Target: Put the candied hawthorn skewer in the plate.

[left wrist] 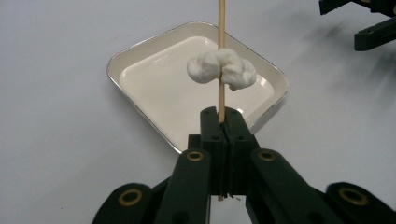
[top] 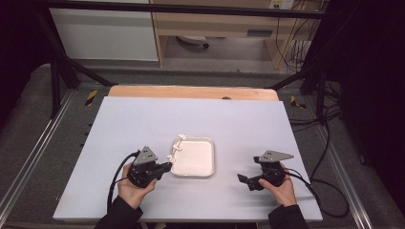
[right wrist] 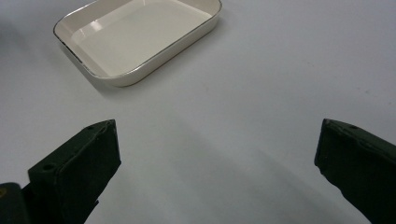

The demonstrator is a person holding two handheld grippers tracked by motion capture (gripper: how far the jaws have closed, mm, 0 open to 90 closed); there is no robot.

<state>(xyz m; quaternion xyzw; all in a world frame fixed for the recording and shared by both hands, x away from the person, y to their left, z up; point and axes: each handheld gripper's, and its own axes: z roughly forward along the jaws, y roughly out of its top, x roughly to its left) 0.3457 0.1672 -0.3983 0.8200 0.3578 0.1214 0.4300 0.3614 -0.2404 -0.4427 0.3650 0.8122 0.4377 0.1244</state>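
Observation:
My left gripper point(top: 167, 166) is shut on the lower end of a thin wooden skewer point(left wrist: 221, 28). A soft white lump point(left wrist: 222, 70) is threaded on the skewer. From above, the skewer point(top: 175, 148) slants up over the left edge of a shallow cream tray point(top: 212, 157), with white pieces along it. In the left gripper view the lump hangs above the tray point(left wrist: 140, 107), which holds nothing. My right gripper point(top: 246, 181) stands open to the right of the tray, low over the table, with nothing between its jaws point(right wrist: 217, 140). It points toward the tray point(right wrist: 140, 70).
The white tabletop point(top: 143, 119) reaches well past the tray on all sides. A wooden strip point(top: 191, 92) runs along its far edge. Black frame bars point(top: 57, 71) stand beyond the table's corners. Cables point(top: 329, 186) trail off the right side.

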